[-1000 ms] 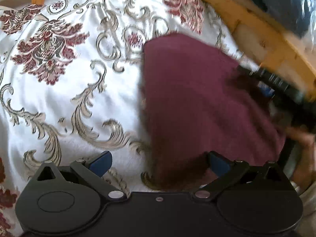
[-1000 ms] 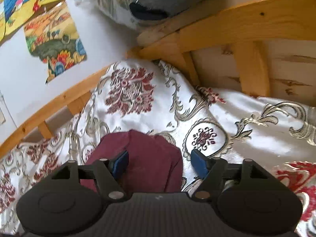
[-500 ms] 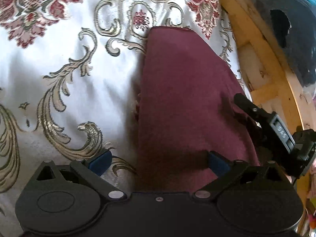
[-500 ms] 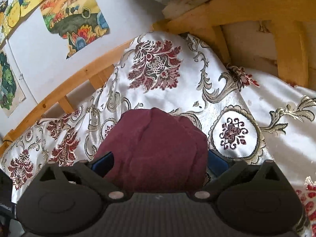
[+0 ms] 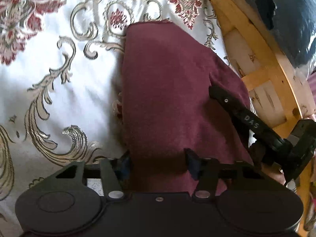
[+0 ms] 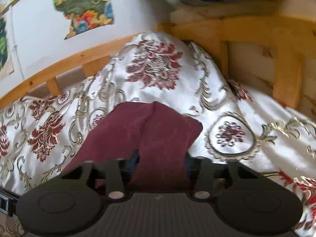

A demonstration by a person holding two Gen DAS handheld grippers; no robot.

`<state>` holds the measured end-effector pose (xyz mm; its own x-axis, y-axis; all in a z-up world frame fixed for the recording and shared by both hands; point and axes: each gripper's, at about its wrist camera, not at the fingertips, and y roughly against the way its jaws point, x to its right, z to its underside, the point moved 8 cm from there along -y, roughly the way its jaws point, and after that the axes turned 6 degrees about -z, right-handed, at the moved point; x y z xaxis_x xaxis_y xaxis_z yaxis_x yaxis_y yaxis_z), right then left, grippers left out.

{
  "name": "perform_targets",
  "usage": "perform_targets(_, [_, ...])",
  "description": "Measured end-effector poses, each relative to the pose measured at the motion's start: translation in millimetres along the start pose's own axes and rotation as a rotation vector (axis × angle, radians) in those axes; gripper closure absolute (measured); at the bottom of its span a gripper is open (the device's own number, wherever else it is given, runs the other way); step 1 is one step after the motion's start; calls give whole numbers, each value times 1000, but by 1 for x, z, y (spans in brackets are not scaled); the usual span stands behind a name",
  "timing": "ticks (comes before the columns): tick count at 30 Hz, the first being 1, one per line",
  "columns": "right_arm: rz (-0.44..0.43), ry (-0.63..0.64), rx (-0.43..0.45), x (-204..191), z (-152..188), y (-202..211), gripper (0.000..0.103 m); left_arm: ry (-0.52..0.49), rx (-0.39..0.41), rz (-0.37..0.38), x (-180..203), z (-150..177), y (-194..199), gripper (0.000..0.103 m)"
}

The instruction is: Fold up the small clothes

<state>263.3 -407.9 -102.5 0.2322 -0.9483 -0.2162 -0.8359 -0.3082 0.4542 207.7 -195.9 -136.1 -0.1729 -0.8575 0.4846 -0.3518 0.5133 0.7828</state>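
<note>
A maroon garment [image 5: 169,90] lies on the white floral bedspread [image 5: 59,75]. My left gripper [image 5: 158,161] has its blue-padded fingers closed in on the garment's near edge. In the right wrist view the same maroon garment [image 6: 150,132] runs between the fingers of my right gripper [image 6: 161,165], which grip its near edge, with a crease running up its middle. The right gripper's black finger [image 5: 237,110] reaches onto the garment's right side in the left wrist view.
A wooden bed frame [image 5: 262,63] runs along the right, with a dark bagged bundle [image 5: 286,15] behind it. In the right wrist view the wooden rail [image 6: 65,63] borders a white wall with colourful pictures [image 6: 85,7].
Both grippers have narrowed from wide open onto the garment's near edge. The left camera moved closer over the garment; the right gripper slid further onto it.
</note>
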Motion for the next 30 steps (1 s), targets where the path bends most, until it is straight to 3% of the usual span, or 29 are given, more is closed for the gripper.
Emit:
perform_targets(5, [47, 109, 77, -21, -2, 9, 73, -93, 73, -71, 11, -1, 15, 58])
perform_targets(11, [70, 293, 208, -62, -14, 22, 74, -223, 203, -146, 17, -7, 42, 59])
perform_targets(16, [97, 417, 279, -94, -30, 5, 74, -256, 297, -205, 4, -27, 57, 59])
perform_targets(21, [86, 460, 246, -104, -33, -32, 74, -224, 329, -269, -22, -49, 54, 59])
perform_targets(30, [92, 408, 141, -90, -14, -58, 66, -172, 267, -297, -38, -44, 40, 52])
